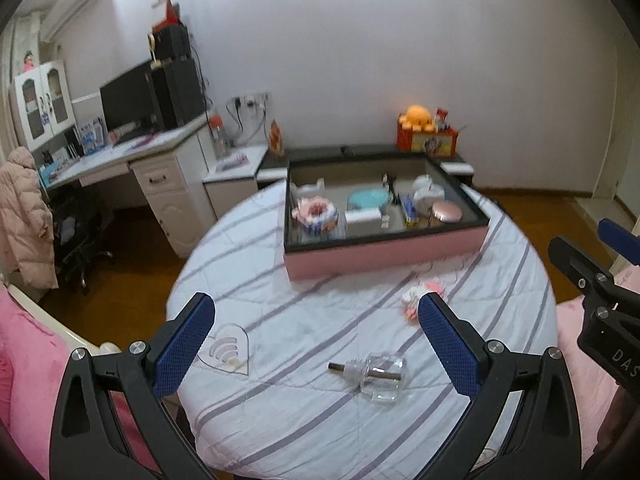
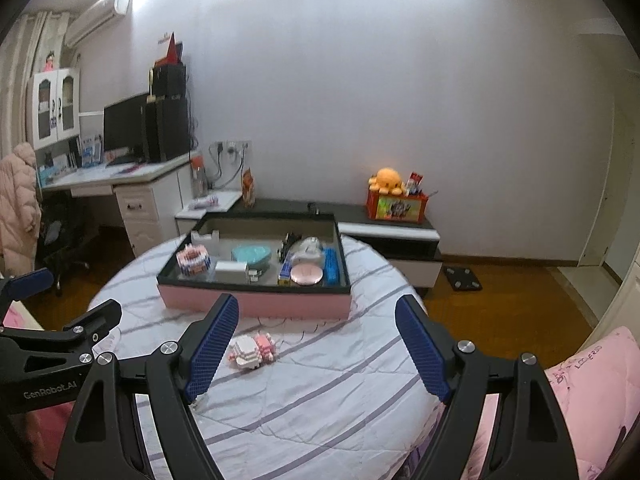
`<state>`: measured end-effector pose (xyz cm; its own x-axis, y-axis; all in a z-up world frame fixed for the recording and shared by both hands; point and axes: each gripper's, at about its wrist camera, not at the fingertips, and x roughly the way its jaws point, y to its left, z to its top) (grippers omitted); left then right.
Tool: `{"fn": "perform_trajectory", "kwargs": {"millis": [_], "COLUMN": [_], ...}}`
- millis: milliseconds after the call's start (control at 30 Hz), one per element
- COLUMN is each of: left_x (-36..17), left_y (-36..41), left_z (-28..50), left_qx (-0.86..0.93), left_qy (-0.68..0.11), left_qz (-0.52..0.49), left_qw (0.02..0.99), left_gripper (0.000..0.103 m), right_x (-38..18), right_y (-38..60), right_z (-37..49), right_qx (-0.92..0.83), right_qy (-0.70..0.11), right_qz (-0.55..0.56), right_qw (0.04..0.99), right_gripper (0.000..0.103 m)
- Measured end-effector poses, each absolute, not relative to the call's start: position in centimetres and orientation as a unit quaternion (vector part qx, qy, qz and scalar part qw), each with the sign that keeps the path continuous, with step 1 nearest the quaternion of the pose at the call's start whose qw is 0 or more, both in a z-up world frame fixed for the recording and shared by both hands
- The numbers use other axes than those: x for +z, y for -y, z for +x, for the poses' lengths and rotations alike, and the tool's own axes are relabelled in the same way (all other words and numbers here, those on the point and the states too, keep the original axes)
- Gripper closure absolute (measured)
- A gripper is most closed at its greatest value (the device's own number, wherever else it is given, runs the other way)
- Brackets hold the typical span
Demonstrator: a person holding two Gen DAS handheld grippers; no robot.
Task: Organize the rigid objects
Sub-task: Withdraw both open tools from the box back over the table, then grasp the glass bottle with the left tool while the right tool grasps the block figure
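Note:
A pink box with a dark rim [image 1: 384, 256] [image 2: 256, 304] sits at the far side of a round table with a striped cloth [image 1: 304, 412] [image 2: 320, 396]; it holds several small items. A clear glass bottle with a brown stick [image 1: 378, 376] lies on the cloth between my left gripper's fingers. A clear heart-shaped plaque [image 1: 228, 348] lies to its left. A pink-and-white block figure [image 1: 424, 296] [image 2: 252, 350] lies in front of the box. My left gripper [image 1: 316, 344] is open and empty. My right gripper [image 2: 316, 348] is open and empty, the figure near its left finger.
A white desk with a monitor [image 1: 132, 100] and a chair with a pink coat [image 1: 24, 216] stand at the left. A low dark cabinet [image 2: 392, 232] with an orange plush [image 2: 386, 180] stands behind the table. Pink bedding [image 2: 588, 392] lies at the right.

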<state>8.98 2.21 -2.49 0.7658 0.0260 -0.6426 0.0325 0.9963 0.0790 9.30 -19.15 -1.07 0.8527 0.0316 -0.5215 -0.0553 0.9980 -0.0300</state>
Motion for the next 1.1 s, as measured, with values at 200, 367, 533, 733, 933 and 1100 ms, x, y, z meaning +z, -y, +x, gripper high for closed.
{"fn": "perform_trajectory", "kwargs": {"millis": [200,367,533,733,933,1100], "left_x": [-5.3,-7.5,-9.0,-9.3,-10.1,-11.3], "left_y": [-2.2,-2.0,-1.9,-2.5,-4.0,-4.9], "left_z": [11.1,12.0,12.6,13.4,15.4,17.5], "left_qx": [-0.01,-0.031,-0.04,-0.034,-0.008,-0.001], "left_qy": [-0.394,-0.432,-0.463,-0.473,-0.486,-0.507], "left_qz": [0.049,0.046,0.046,0.049,0.038,0.036], "left_qw": [0.918,0.9,0.885,0.879,0.873,0.861], "left_gripper": [0.0,0.0,0.0,0.0,0.0,0.0], "right_x": [-3.9,-5.8,-7.4,-8.8,-11.3,-13.0], "right_y": [18.8,18.5,18.1,16.7,15.0,14.5], "right_z": [11.6,13.4,15.4,18.0,20.5,22.1], "right_qx": [0.026,0.044,0.048,0.089,0.099,0.109], "right_qy": [-0.325,-0.365,-0.395,-0.427,-0.461,-0.486], "right_qz": [-0.03,-0.033,-0.042,-0.045,-0.056,-0.046], "right_qw": [0.945,0.929,0.916,0.899,0.88,0.866], "right_gripper": [0.021,0.021,0.021,0.021,0.021,0.021]}}
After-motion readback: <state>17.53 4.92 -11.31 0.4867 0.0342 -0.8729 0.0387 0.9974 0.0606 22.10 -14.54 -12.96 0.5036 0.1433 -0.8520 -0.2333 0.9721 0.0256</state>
